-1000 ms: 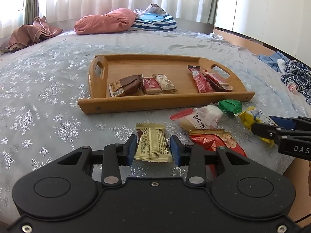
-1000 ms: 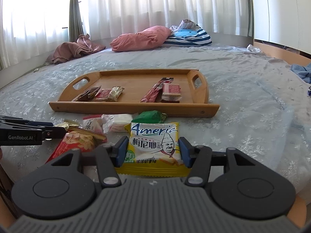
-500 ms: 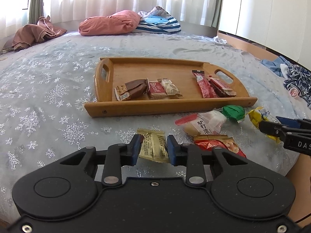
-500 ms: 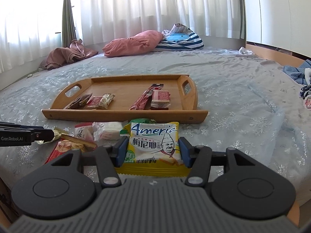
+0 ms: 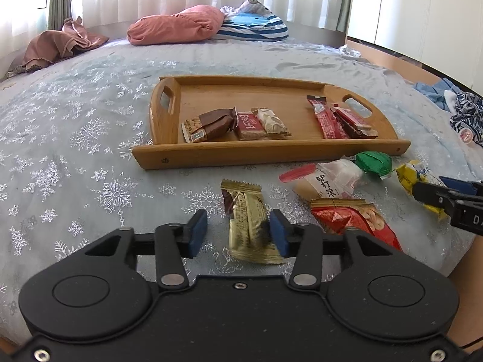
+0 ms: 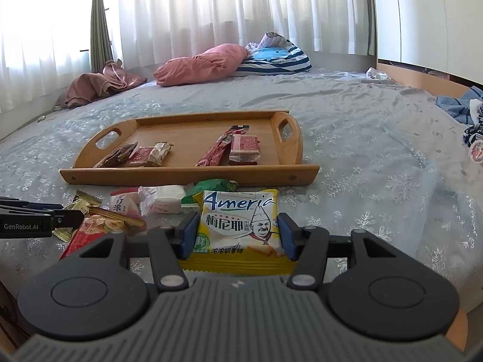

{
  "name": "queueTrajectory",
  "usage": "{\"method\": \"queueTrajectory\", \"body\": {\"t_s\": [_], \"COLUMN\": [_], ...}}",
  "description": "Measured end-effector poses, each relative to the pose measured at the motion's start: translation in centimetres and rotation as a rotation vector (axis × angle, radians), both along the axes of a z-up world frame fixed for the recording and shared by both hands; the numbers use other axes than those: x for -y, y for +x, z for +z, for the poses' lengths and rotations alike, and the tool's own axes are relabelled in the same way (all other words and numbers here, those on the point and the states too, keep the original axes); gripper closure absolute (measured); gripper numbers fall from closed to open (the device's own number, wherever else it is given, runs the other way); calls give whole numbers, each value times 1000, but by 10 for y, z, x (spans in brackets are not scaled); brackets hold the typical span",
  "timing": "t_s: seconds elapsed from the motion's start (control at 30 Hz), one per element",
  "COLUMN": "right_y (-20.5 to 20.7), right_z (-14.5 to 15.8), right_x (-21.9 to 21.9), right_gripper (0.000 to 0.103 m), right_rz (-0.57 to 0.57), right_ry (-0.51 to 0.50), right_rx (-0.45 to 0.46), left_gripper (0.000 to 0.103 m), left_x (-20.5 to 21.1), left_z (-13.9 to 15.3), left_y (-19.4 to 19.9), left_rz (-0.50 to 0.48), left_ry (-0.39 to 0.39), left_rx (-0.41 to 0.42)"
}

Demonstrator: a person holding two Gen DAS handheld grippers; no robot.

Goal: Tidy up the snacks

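A gold snack packet [image 5: 246, 211] lies on the bed cover between the pads of my left gripper [image 5: 238, 232]. Its jaws are opening; the packet leans by the right pad, clear of the left one, and its near end is blurred. My right gripper [image 6: 237, 235] is shut on a yellow "Ameria" packet [image 6: 238, 217], held at the bed's near edge. The wooden tray [image 5: 271, 154] beyond holds a brown packet [image 5: 211, 123], a Biscoff [image 5: 249, 125], a white bar [image 5: 273, 122] and two red packets [image 5: 327, 119].
Loose in front of the tray lie a green packet [image 5: 374, 163], a white-and-red packet [image 5: 329, 181] and a red bag [image 5: 353, 220]. Pink pillows [image 5: 175, 27] and a striped one rest at the bed's far end. Clothes [image 5: 465, 111] are piled at the right.
My left jaws pinched the gold packet half a second ago and have now spread wide, leaving it loose by the right pad. The right gripper keeps its hold on the yellow packet.
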State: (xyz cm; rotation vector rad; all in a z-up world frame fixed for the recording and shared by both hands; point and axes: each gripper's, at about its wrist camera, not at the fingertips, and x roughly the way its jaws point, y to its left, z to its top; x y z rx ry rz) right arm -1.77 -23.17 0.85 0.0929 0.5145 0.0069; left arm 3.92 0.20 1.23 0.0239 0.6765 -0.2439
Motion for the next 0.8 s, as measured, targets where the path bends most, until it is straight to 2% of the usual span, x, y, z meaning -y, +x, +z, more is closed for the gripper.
{"method": "queueTrajectory", "body": {"t_s": [0.17,0.23,0.3,0.37,0.6,0.8], "right_y": [3,4,4,4,7,18], "right_z": [-1,-1,-1,-1,5,18], "right_x": [1,1,2,1,3,7], "right_gripper": [44,44,44,44,45,45], "right_rz": [-10,-13,-16,-18,-24,-25], "right_ry": [3,6,8,6,-1,15], "right_rx": [-7,-9,-9,-8,10,25], "left_gripper": [52,55,72,74,75,76], "left_x": [6,9,11,12,8,-1], "left_z": [1,1,0,1,9,30], "left_y": [10,12,12,12,7,7], "left_rz": [9,6,6,11,11,34], "left_ry": [3,3,6,2,-14,-53], "left_rx": [-24,-30,-24,-22,-9,41]}}
